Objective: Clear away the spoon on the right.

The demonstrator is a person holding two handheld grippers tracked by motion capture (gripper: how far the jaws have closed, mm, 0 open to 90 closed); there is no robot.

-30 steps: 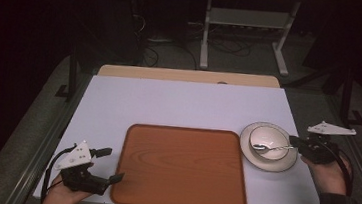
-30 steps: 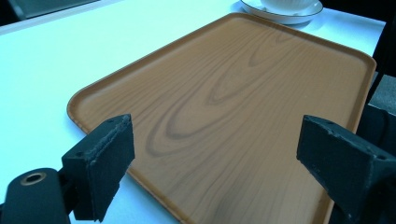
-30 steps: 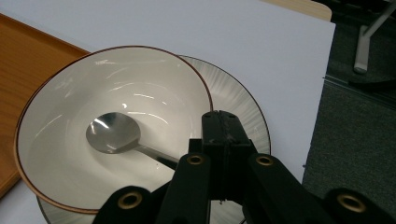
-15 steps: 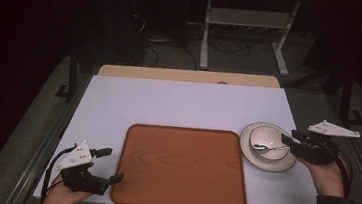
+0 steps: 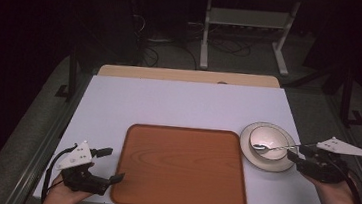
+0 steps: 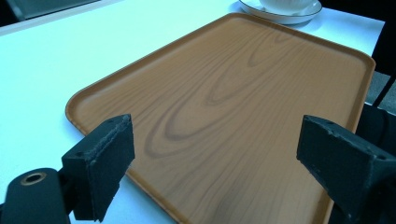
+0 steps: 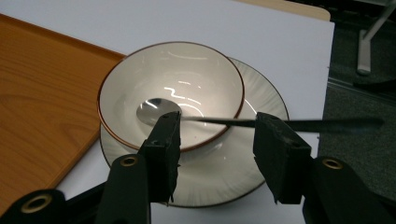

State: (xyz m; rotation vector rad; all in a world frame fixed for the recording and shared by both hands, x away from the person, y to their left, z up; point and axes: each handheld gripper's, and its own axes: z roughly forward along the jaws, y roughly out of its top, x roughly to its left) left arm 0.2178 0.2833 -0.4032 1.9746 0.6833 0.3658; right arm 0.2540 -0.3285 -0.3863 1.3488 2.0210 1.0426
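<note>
White table | spoon lies in bowl on saucer, right of wooden tray | your right claw jaws apart, straddling spoon handle | left claw wide apart at tray's near-left corner

Wood-grain tray, glossy ceramic bowl, metal spoon.

a lab or test room is suggested rather than a home. a white table is set on a metal frame over grey carpet. behind it, in deep shadow, loose cables are seen on the floor beside a white metal stand. no kitchen fittings are needed for the tray laid out.
</note>
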